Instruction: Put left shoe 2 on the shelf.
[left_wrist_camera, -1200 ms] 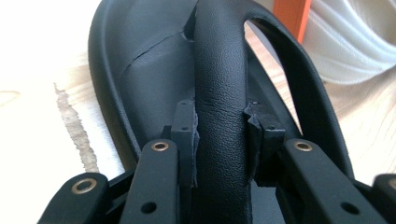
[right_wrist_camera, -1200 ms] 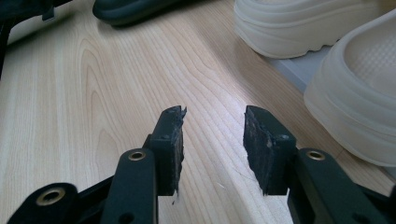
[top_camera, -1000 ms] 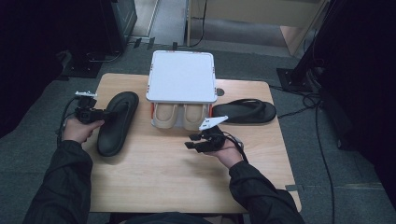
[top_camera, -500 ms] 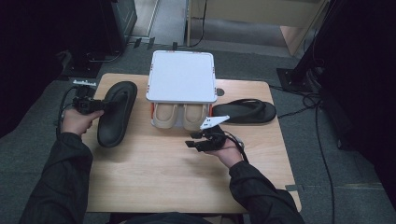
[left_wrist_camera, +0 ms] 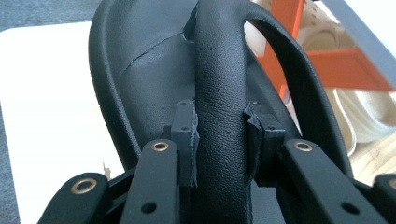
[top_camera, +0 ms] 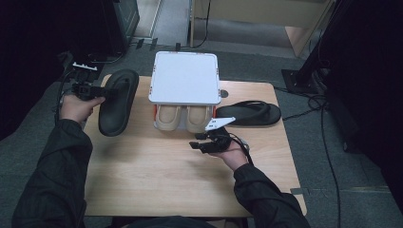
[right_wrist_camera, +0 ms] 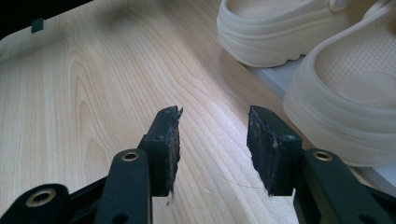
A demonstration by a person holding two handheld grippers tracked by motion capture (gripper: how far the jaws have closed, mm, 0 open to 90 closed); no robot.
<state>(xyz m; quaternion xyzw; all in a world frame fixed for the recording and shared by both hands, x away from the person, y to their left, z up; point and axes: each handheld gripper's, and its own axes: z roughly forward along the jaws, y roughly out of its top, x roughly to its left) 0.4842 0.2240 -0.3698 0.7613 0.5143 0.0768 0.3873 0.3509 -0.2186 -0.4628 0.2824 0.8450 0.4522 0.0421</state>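
Since half a second ago, the black sandal (top_camera: 116, 102) has swung farther out toward the table's (top_camera: 157, 175) nine-o'clock edge, hanging partly over it. Its strap (left_wrist_camera: 219, 93) is pinched between the left gripper's (top_camera: 92, 90) jaws. At three o'clock from it stand two cream clogs (top_camera: 183, 118) under a white-topped rack (top_camera: 184, 78). At five o'clock, the right gripper (top_camera: 202, 145) hovers, jaws parted, holding nothing. Another black sandal (top_camera: 249, 113) lies beyond.

2 black sandals: 1 at left (top_camera: 117, 102), 1 at right (top_camera: 248, 113). 2 cream clogs, left (top_camera: 167, 117) and right (top_camera: 198, 118), side by side. 1 white rack (top_camera: 185, 77). 1 wooden surface (top_camera: 157, 175). 2 grippers, left (top_camera: 97, 91) and right (top_camera: 198, 144).
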